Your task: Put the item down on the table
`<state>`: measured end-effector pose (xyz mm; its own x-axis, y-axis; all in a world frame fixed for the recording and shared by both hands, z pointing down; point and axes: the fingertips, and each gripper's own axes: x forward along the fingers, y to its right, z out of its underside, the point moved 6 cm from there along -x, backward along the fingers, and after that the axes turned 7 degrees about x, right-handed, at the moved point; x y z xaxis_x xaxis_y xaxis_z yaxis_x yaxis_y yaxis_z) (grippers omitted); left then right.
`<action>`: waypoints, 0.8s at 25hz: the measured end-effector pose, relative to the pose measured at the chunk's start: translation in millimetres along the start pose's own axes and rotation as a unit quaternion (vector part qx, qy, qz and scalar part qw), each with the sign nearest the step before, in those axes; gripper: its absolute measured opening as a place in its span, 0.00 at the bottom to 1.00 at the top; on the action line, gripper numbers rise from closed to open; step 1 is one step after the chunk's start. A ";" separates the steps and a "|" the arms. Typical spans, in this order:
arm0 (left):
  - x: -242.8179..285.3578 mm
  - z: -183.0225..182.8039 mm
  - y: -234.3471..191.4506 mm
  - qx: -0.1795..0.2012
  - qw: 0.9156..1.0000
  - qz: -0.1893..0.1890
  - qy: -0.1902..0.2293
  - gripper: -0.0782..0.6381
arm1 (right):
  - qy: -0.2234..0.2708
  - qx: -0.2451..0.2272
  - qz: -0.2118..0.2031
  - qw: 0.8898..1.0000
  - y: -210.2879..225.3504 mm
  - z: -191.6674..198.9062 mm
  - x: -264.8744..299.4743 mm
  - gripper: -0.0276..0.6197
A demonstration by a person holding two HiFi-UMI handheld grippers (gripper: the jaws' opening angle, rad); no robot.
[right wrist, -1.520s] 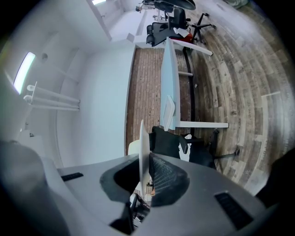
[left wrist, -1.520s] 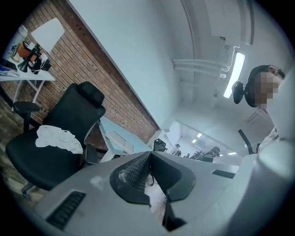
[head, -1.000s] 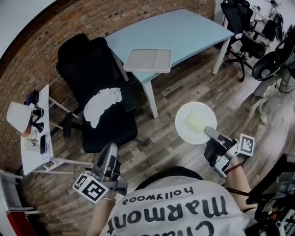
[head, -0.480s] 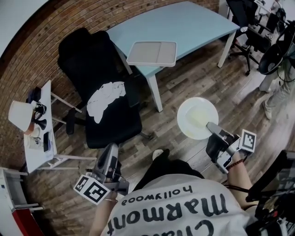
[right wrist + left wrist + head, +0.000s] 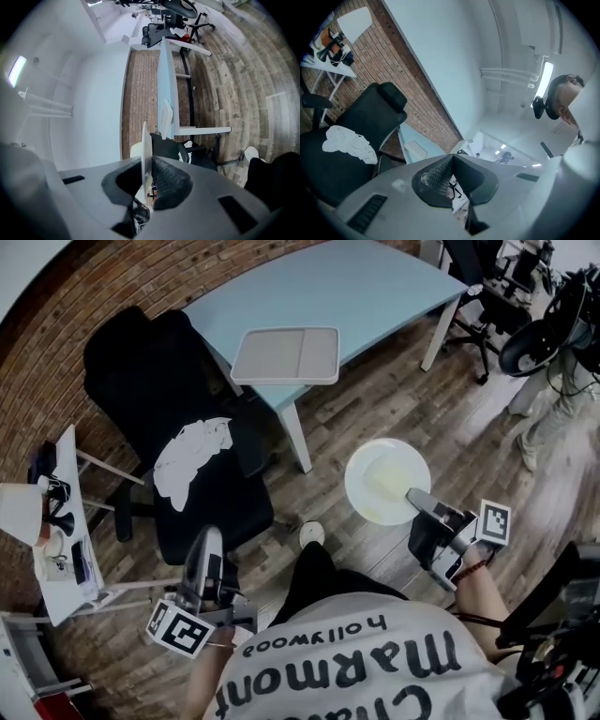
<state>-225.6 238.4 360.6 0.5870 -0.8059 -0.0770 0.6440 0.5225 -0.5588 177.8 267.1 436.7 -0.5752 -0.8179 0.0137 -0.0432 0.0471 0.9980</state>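
Note:
A round white plate (image 5: 386,480) hangs over the wooden floor, held by its near rim in my right gripper (image 5: 418,503), which is shut on it. In the right gripper view the plate (image 5: 145,150) shows edge-on between the jaws. My left gripper (image 5: 208,554) is low at the left, near the black chair, shut with nothing in it; its jaws (image 5: 451,161) meet in the left gripper view. The light blue table (image 5: 356,287) stands ahead, with a grey tray (image 5: 286,356) at its near edge.
A black office chair (image 5: 178,437) with a white cloth (image 5: 192,451) on its seat stands left of the table. A small white side table (image 5: 61,521) with small items is at far left. More chairs (image 5: 487,277) and a person's legs (image 5: 553,399) are at far right.
The view has shifted as the person stepped forward; a foot now shows on the floor. The plate and right gripper have drifted slightly left, toward the table. Both grips are unchanged.

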 end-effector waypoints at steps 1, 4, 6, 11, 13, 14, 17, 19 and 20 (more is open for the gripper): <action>10.2 -3.0 -1.6 0.007 1.000 0.008 -0.004 0.12 | 0.002 0.001 0.000 1.000 -0.9 -4.9 5.2 0.09; 37.1 -6.3 -11.9 0.030 0.999 0.014 -0.036 0.12 | 0.012 0.008 -0.003 1.000 -1.8 -20.5 24.5 0.09; 52.5 -9.5 -19.3 0.041 0.997 0.021 -0.054 0.12 | 0.016 0.008 -0.003 1.000 -2.9 -28.9 39.4 0.09; 91.5 -32.9 -37.4 0.069 0.994 0.052 -0.068 0.12 | 0.016 -0.005 -0.002 1.000 -10.4 -47.0 81.9 0.09; 105.7 -39.0 -48.7 0.071 0.993 0.054 -0.078 0.12 | 0.023 0.003 -0.008 1.000 -12.9 -54.4 98.9 0.09; 112.2 -41.3 -55.4 0.069 0.993 0.053 -0.082 0.12 | 0.027 0.008 -0.011 1.000 -13.5 -58.3 107.0 0.09; 132.2 -51.1 -76.1 0.058 0.993 0.051 -0.085 0.12 | 0.035 0.020 -0.010 0.999 -14.2 -68.6 130.5 0.09; 147.8 -62.1 -86.4 0.056 0.994 0.057 -0.081 0.12 | 0.035 0.020 -0.004 0.999 -15.9 -75.4 146.7 0.09; 155.6 -67.8 -90.9 0.058 0.993 0.061 -0.080 0.12 | 0.036 0.020 -0.001 0.999 -17.3 -79.1 154.8 0.09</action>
<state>-226.0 46.6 343.3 0.7285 -0.6851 -0.0006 0.6101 0.6492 -0.4543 154.1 94.4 426.6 -0.5145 -0.8573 0.0170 -0.0776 0.0663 0.9948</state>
